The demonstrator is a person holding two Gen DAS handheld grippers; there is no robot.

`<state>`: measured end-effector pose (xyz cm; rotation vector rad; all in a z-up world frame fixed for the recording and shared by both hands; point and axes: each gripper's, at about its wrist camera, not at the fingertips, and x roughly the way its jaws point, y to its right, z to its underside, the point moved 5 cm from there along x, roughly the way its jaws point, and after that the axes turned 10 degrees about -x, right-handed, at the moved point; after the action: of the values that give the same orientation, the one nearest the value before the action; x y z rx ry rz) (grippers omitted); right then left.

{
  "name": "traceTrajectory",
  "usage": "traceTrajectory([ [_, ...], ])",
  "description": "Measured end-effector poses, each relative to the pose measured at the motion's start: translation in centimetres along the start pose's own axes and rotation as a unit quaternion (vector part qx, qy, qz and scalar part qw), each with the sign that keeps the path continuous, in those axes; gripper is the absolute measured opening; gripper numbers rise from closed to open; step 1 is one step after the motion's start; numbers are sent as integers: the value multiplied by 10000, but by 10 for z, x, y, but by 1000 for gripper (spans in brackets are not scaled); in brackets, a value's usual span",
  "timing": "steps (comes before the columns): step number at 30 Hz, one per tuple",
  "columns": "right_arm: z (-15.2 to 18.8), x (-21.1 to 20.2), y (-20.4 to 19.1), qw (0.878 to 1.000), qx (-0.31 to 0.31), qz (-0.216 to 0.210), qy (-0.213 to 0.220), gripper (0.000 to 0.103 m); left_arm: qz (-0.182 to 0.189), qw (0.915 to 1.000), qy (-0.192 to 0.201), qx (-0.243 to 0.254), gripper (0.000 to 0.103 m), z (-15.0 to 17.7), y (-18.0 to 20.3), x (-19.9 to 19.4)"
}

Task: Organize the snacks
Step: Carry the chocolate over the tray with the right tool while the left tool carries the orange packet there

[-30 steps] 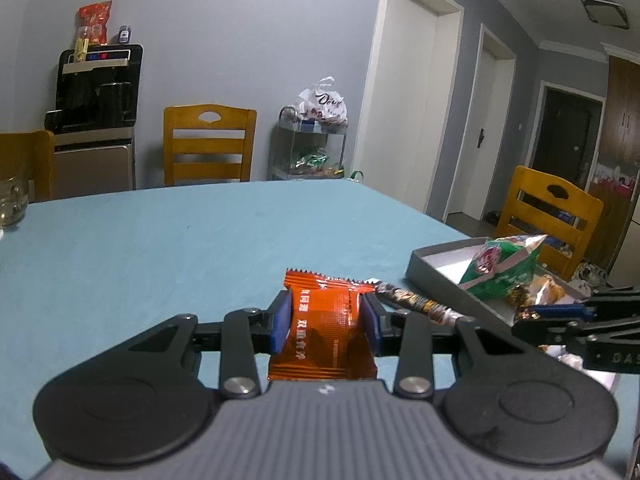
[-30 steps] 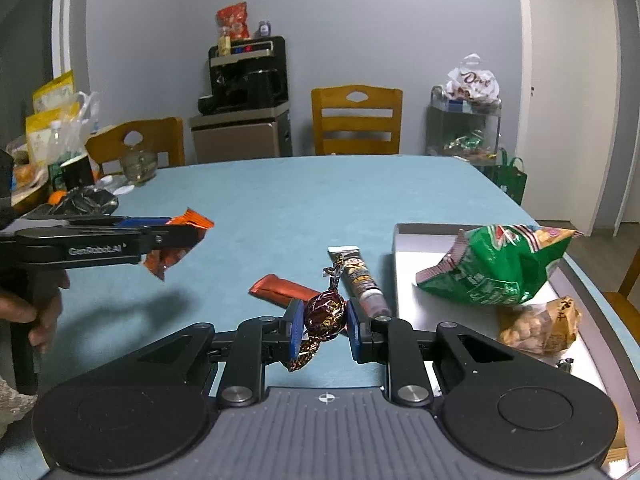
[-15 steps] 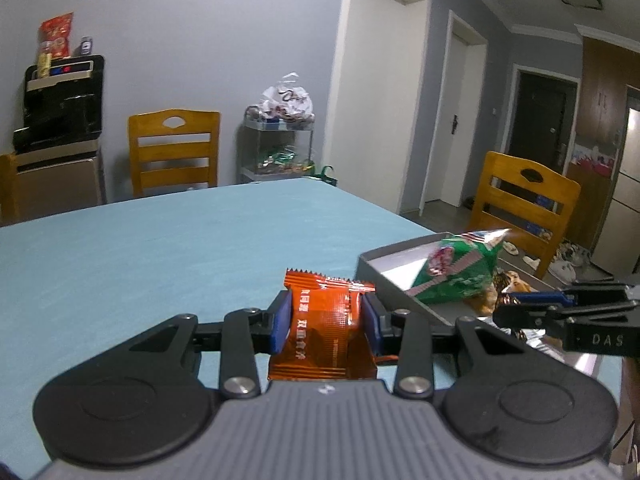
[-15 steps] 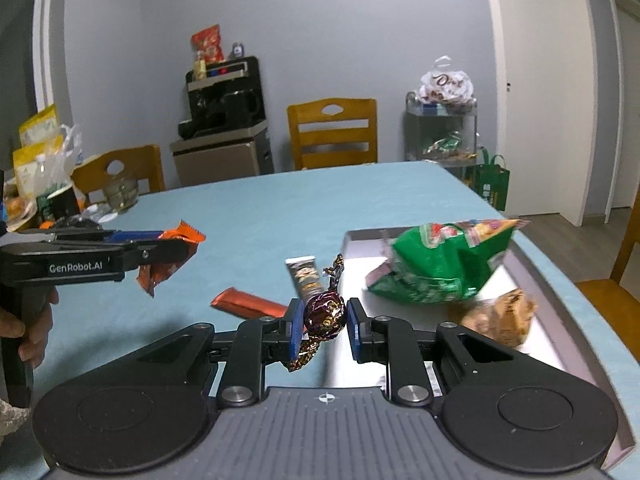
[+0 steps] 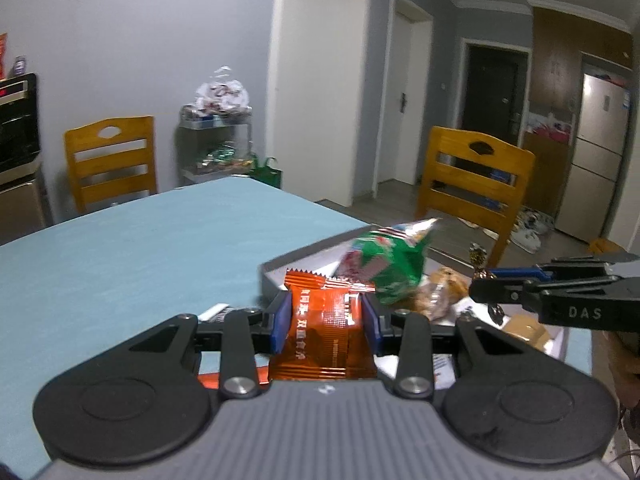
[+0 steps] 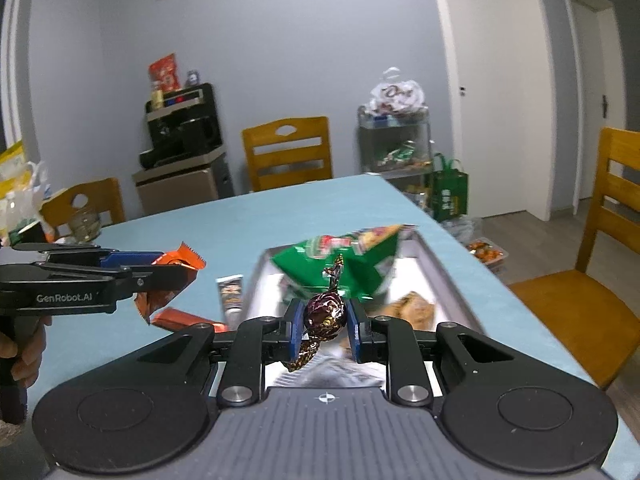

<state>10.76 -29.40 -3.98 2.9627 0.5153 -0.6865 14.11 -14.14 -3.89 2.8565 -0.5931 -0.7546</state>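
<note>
1. Left wrist view, progress. My left gripper (image 5: 324,320) is closed on an orange packet (image 5: 322,330), held above the blue table (image 5: 132,264) just short of the grey tray (image 5: 276,272). The tray already holds a green bag (image 5: 384,266) and a clear bag of nuts (image 5: 442,290); I judge the packet is next to go in.

2. Left wrist view, materials. The packet is flat, glossy foil with a zigzag crimped top edge and printed white characters. The green bag is puffed, crinkled film standing on its side. The tray has thin straight walls and a pale, reflective floor. My right gripper (image 5: 486,284) enters from the right, over the tray.

3. Right wrist view, progress. My right gripper (image 6: 324,320) is clamped on a round wrapped candy (image 6: 325,316), hovering over the near end of the tray (image 6: 444,276). Left on the table beside the tray: a red bar (image 6: 182,318) and a long printed bar (image 6: 231,294), the latter just beside the tray wall. So two snacks are in, two in hand, two not yet picked up.

4. Right wrist view, materials. The candy is a ball in dark brown and gold foil, with twisted tails above and below. The red bar is flat and shiny. The table looks matte and faintly mottled.
</note>
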Motion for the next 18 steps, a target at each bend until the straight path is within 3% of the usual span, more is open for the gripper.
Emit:
traceTrajectory([
  [10,13,-1,37,9990,319,288,-86,25,317,9987,-310,242,35,10,40,29],
  [18,22,4,43,9985,431,246,-219,25,402,9973,-469,393,35,16,58,48],
])
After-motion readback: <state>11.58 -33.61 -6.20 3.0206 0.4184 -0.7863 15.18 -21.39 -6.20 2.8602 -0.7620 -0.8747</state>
